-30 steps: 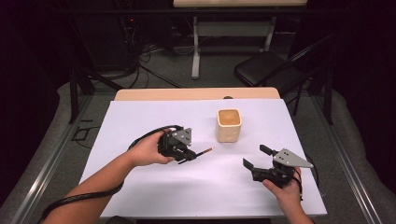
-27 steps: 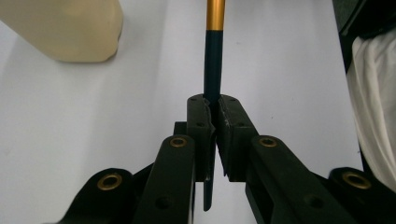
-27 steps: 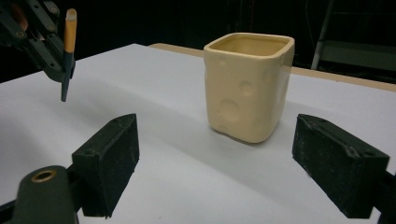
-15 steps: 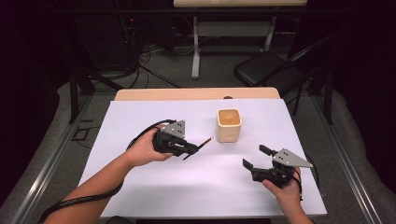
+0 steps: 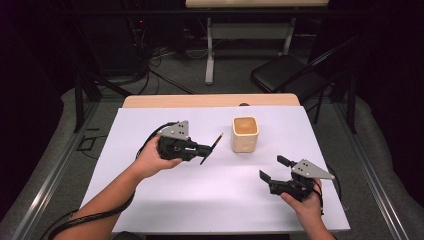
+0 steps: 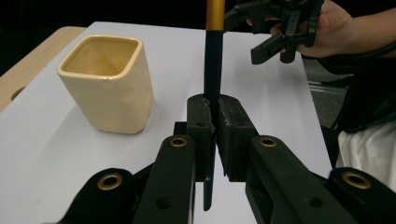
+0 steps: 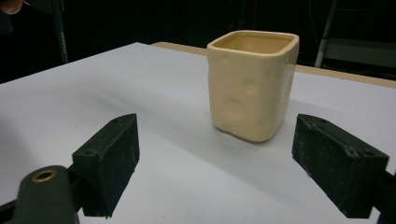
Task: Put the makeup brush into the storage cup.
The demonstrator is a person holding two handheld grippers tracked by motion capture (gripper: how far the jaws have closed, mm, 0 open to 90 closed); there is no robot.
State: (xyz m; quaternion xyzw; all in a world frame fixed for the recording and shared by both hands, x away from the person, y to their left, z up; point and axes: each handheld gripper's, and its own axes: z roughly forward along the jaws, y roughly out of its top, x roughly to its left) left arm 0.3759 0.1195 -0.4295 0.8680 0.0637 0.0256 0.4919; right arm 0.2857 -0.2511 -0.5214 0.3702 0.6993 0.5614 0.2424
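Left tool (image 5: pixel 205 150) clamps a thin black pencil (image 6: pixel 213 70) mid-shaft, lifted just left of the cream cup (image 5: pixel 245 134). Light, stiff, slippery; hold near the middle. Right tool (image 5: pixel 274 167) wide, empty, on the surface (image 5: pixel 225 200).

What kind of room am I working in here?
Probably a lab or recording studio, not a home: a white-covered table stands among dark curtains, cables trail over the grey floor, and a folding chair and a second table's legs stand behind.
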